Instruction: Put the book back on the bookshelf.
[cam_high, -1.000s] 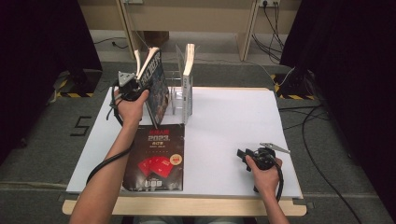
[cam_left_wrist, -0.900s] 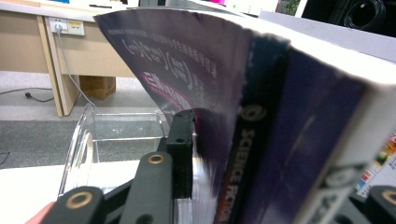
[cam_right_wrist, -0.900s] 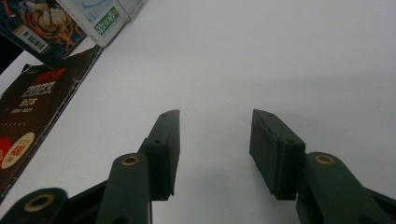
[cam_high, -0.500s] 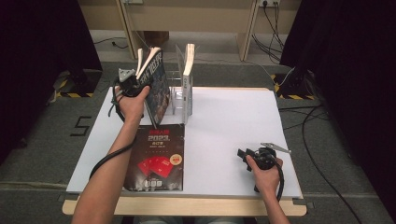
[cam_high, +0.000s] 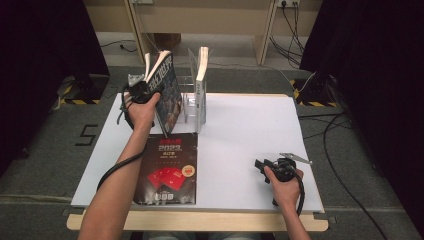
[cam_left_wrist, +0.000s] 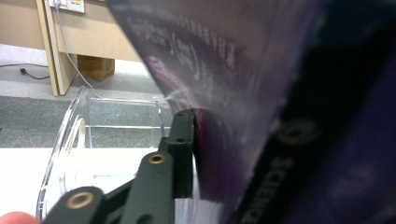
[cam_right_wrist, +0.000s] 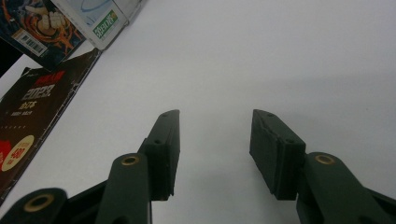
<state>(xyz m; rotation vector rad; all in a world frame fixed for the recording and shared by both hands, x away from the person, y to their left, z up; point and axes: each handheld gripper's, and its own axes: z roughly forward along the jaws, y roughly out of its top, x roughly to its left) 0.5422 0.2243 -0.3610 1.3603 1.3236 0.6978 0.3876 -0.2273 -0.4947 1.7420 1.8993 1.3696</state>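
Fingers (cam_left_wrist: 184, 154) pinch tilted book (cam_high: 167, 92) — closing.

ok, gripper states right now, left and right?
Left gripper: shut on the dark book, held tilted at the clear rack; jaws just closed further.
Right gripper: open, holding nothing, over the white table.
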